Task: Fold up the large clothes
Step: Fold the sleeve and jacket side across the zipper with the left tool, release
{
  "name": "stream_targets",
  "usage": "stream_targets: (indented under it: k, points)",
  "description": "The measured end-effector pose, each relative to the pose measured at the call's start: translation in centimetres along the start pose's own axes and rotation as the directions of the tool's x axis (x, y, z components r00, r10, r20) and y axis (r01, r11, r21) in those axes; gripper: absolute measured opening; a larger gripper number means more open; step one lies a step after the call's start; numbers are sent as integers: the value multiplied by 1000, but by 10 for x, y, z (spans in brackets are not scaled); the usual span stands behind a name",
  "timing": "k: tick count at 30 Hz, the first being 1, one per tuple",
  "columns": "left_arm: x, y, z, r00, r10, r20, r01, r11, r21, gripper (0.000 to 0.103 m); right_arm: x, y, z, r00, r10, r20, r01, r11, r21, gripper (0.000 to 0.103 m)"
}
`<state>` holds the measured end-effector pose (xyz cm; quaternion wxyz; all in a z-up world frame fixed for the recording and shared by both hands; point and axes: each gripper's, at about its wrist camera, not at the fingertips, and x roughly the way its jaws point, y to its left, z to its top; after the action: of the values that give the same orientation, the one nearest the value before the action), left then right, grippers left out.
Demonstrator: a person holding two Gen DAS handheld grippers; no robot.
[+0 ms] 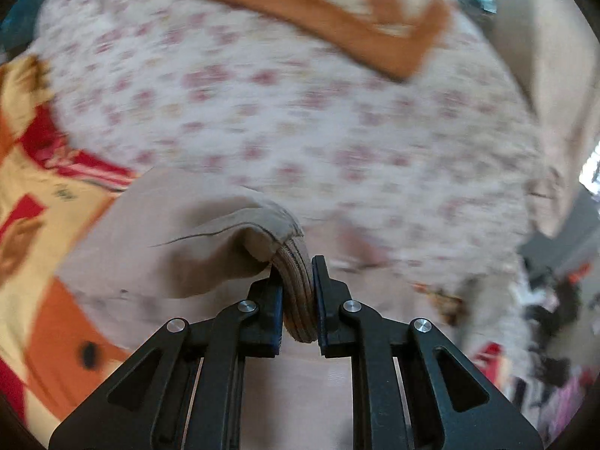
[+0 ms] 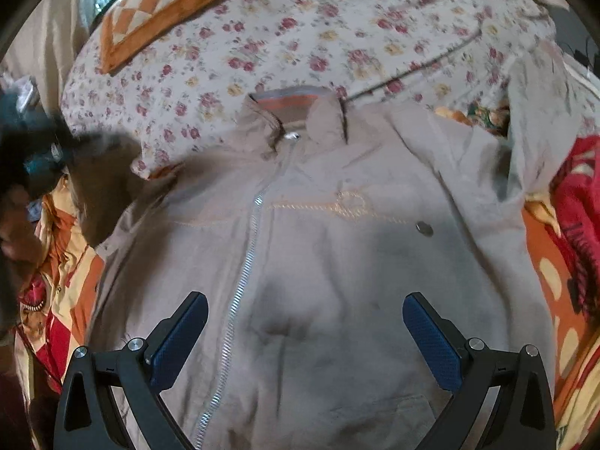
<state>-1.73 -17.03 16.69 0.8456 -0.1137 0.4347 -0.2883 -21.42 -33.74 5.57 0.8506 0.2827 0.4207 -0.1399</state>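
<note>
Jacket (image 2: pixel 318 262) is lying flat on the bed, zipper (image 2: pixel 240 288) running down the front, collar (image 2: pixel 296 112) pointing toward the floral sheet (image 2: pixel 300 18) and the orange checked pillow (image 2: pixel 157 11). I'm pinching its ribbed cuff (image 1: pixel 298 296) with my left gripper (image 1: pixel 298 285), jaws pressed tight on it, sleeve (image 1: pixel 210 247) bunching beside them. My right gripper (image 2: pixel 305 322) is hovering over the jacket's chest, spread wide, gripping nothing.

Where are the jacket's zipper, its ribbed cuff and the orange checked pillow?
zipper (image 2: pixel 245 262): right wrist view, middle of the silver teeth.
ribbed cuff (image 1: pixel 296 300): left wrist view, ribbed band between the pads.
orange checked pillow (image 2: pixel 157 7): right wrist view, checked centre.
</note>
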Motion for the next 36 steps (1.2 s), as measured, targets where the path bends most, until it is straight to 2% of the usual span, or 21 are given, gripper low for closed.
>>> stream_targets:
  k: [1,6,8,10,12,13,14,15,17,19,20,22,24,26,28,29,31,32,33,34,36]
  points:
    - [2,-26,-5,998,-52,-19,52,998,22,12,2,-3,-2,1000,-6,-8,6,1000,8,103]
    - [30,-107,-34,985,-149,-90,157,984,83,12,6,-25,-2,999,-27,-32,29,998,62,103]
    - [47,-120,-46,974,-182,-135,192,979,72,12,0,-37,2,999,-35,-12,36,996,85,103]
    - [67,-132,-59,959,-215,-184,231,970,72,12,-6,-53,7,996,-83,7,82,989,122,103]
    - [85,-139,-74,943,-234,-237,259,963,80,14,-8,-75,10,993,-117,2,115,974,195,103]
    - [91,-139,-79,938,-234,-257,262,962,82,15,-8,-84,10,994,-108,-7,106,967,230,103]
    - [97,-138,-83,932,-232,-277,267,959,95,26,-7,-93,11,996,-84,-17,86,960,268,103]
    - [102,-138,-86,926,-228,-301,274,955,118,46,-6,-101,10,998,-54,-22,58,951,304,103]
    - [100,-131,-88,920,-198,-338,259,955,146,69,-8,-106,11,1000,-23,-13,26,943,331,103]
    - [85,-118,-85,920,-204,-335,271,948,165,69,-10,-103,12,1000,-28,-7,29,947,320,103]
    - [76,-109,-84,927,-188,-323,258,948,188,69,-10,-102,13,1000,-31,-6,31,949,314,103]
    - [55,-80,-81,956,-94,-278,165,956,244,69,-10,-98,13,1000,-15,-1,15,952,307,103]
    - [45,-47,-81,972,63,-225,4,959,285,69,-12,-95,13,1000,4,10,-7,950,311,103]
    - [37,-4,-84,956,238,-170,-181,938,295,69,-14,-92,13,1000,10,25,-17,950,313,103]
    - [35,41,-89,919,365,-147,-313,904,289,69,-17,-88,14,999,8,36,-19,951,310,103]
    - [37,57,-93,902,402,-157,-348,893,287,69,-16,-86,16,999,13,38,-24,951,309,103]
    - [41,91,-102,878,432,-206,-377,889,259,69,-10,-79,21,999,29,33,-38,952,302,103]
    - [42,104,-108,877,419,-234,-368,900,232,69,-6,-73,24,999,41,30,-49,954,295,103]
    - [41,109,-110,882,406,-241,-359,908,216,69,-5,-70,26,998,53,31,-59,955,291,103]
    - [38,111,-111,895,386,-224,-345,917,201,69,0,-66,29,997,74,32,-80,955,287,103]
    - [37,104,-109,904,365,-222,-321,923,211,69,10,-61,34,992,123,23,-124,944,306,103]
